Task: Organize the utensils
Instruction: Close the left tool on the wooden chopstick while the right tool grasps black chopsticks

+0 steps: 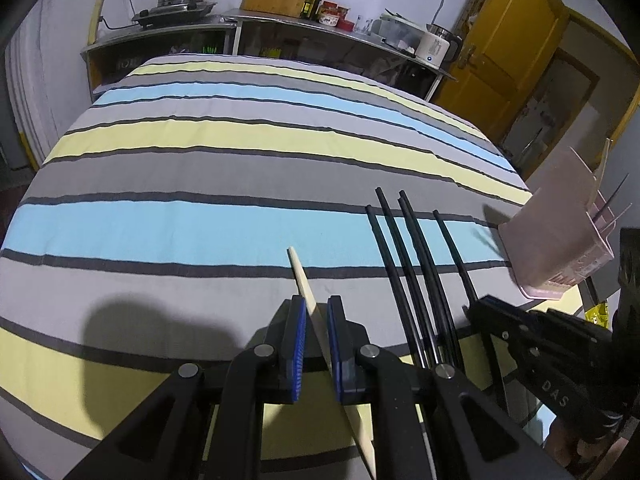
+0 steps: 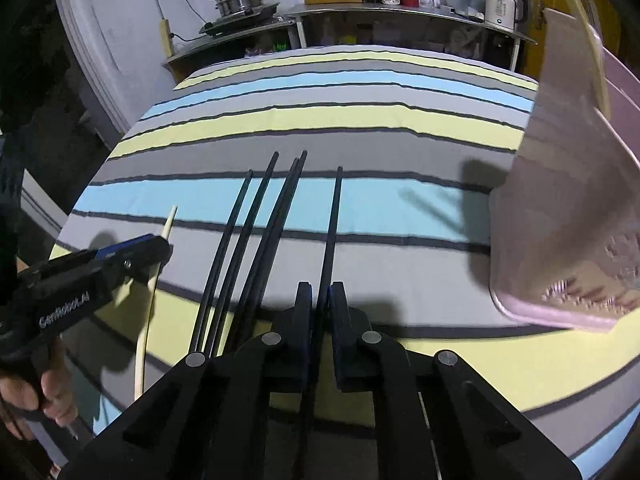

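Lying on the striped cloth [image 2: 360,116], the black chopstick [image 2: 335,216] is clamped near its close end by the right gripper [image 2: 319,304], and its long axis is pointed straight away from the jaws. The pink holder [image 2: 568,216] is found to the right, nearer this hand than the other. A pale chopstick [image 1: 301,276] is gripped by the narrow left gripper [image 1: 316,316].

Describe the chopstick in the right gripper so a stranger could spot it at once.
Start at the pink utensil holder on the striped cloth. Five black chopsticks lie fanned left of it. The black chopstick nearest the holder lies apart from the other four, its near end between the right gripper pads.
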The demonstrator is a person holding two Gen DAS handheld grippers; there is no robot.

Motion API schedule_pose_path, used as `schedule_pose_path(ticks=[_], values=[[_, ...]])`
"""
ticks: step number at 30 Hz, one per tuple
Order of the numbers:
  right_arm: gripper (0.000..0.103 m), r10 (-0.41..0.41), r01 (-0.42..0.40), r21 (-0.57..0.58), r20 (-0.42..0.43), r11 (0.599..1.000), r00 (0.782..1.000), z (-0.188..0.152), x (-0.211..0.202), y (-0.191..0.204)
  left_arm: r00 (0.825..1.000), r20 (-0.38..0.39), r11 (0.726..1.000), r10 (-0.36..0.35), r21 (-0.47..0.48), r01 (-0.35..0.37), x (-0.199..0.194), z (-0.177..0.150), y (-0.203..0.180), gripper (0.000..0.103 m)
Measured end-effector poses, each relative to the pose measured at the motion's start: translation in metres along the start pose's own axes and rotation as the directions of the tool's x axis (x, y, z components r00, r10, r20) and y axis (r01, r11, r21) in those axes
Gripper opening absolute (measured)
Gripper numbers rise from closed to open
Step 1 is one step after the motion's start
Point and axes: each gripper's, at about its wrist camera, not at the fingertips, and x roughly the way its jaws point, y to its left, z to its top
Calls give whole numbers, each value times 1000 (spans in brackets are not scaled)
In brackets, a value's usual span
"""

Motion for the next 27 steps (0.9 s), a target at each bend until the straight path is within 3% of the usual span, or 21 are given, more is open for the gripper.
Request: schedule_pose_path(ticks=[14, 21, 27], values=[[6, -1, 1, -5, -5, 1000, 1000, 18, 11, 0, 996, -19, 993, 92, 80, -90, 9, 9, -17, 9], [5, 68, -68, 13, 44, 998, 997, 18, -13, -3, 998, -35, 998, 56, 33, -55, 5, 11, -11, 6], [5, 103, -105, 21, 104, 994, 989, 20, -45, -6, 1000, 0, 999, 23, 43, -23, -19, 12, -20, 6]])
